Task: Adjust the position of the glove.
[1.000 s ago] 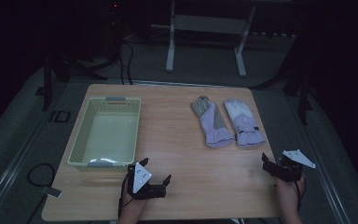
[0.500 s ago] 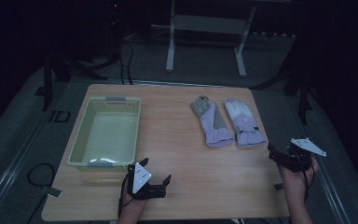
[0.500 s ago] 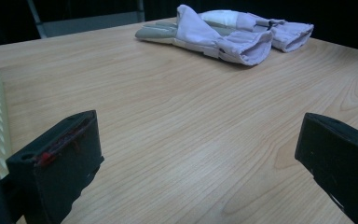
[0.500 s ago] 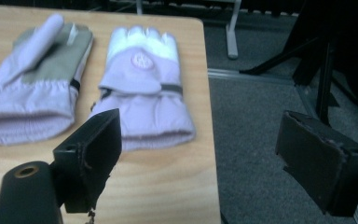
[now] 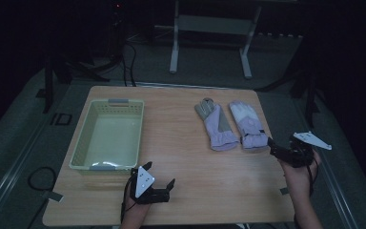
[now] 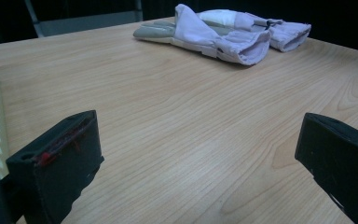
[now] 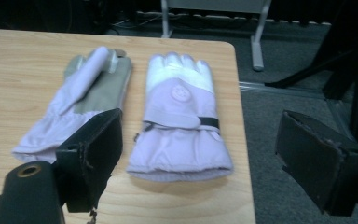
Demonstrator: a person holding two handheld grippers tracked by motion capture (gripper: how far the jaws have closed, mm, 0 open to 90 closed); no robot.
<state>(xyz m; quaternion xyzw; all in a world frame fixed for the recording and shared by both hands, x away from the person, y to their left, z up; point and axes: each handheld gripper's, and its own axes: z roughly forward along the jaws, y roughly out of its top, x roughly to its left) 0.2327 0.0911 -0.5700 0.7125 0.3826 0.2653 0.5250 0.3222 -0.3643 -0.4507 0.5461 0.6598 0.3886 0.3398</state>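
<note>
Ok, we've got the right gripper wide open, empty, lined up on the glove by the table edge w/ its mate alongside; risk: shallow bite snags cuff only, glove slips off.

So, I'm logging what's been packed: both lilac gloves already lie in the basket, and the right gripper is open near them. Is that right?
Not quite. The basket holds no gloves: the two lilac gloves lie side by side on the table, as the high view shows. The right gripper is indeed open near them.
</note>
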